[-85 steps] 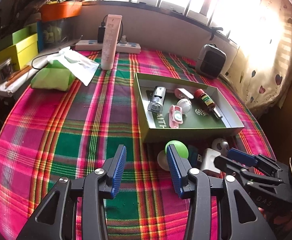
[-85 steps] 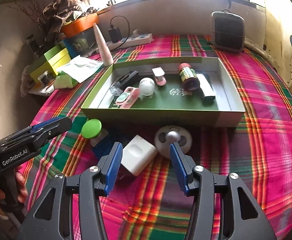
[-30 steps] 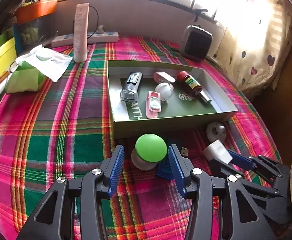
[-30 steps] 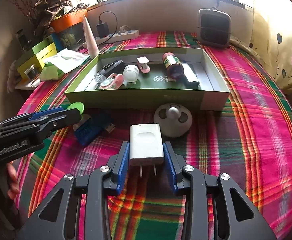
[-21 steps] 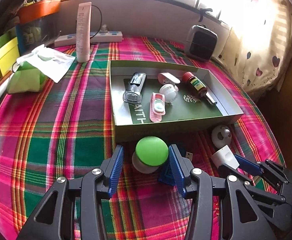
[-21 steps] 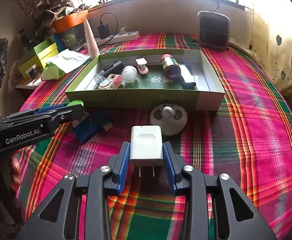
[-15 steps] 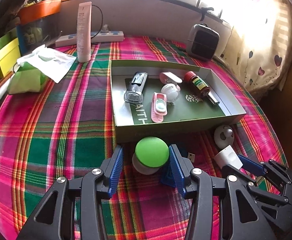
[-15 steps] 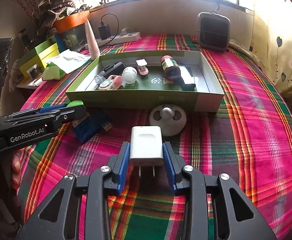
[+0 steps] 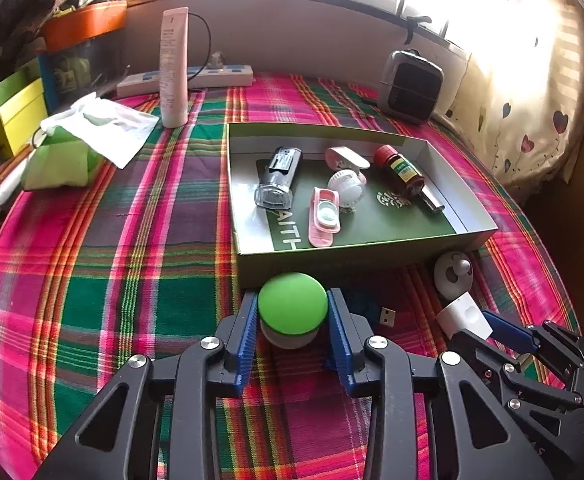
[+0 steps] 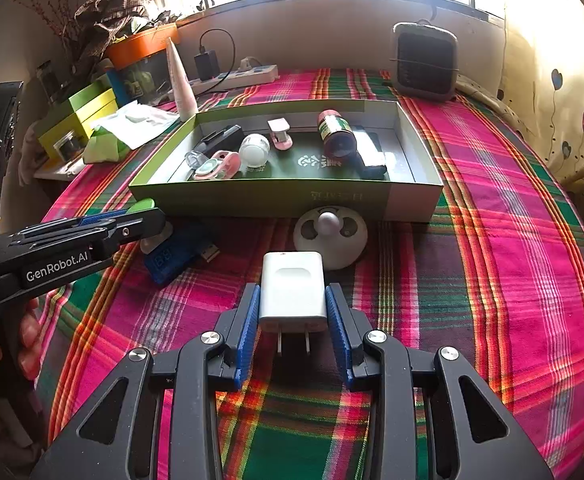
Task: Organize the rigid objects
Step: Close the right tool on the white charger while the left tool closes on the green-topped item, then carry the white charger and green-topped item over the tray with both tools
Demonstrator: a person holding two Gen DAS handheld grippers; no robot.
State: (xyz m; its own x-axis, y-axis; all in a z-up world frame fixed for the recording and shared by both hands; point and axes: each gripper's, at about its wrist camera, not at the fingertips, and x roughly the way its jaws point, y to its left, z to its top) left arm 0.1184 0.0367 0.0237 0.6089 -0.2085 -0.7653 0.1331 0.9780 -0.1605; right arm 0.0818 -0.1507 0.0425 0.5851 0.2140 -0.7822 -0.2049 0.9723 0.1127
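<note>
The left hand-held gripper (image 9: 292, 322) is closing its blue ribbed pads onto a round object with a glossy bright-green domed cap over a white base (image 9: 292, 312), sitting on the plaid-covered tabletop (image 9: 132, 256) just in front of the green tray (image 9: 331, 258). The right hand-held gripper (image 10: 293, 320) is pinching a smooth white wall charger (image 10: 293, 290), rounded at the corners, its two metal prongs pointing back toward the camera.

A plaid cloth (image 9: 140, 240) covers the bench. At its far edge a white tube (image 9: 174, 68) stands upright before a power strip (image 9: 196, 80). A small heater (image 9: 411, 88) sits by the curtain (image 9: 531, 112), a green tissue pack (image 9: 60, 160) to the left.
</note>
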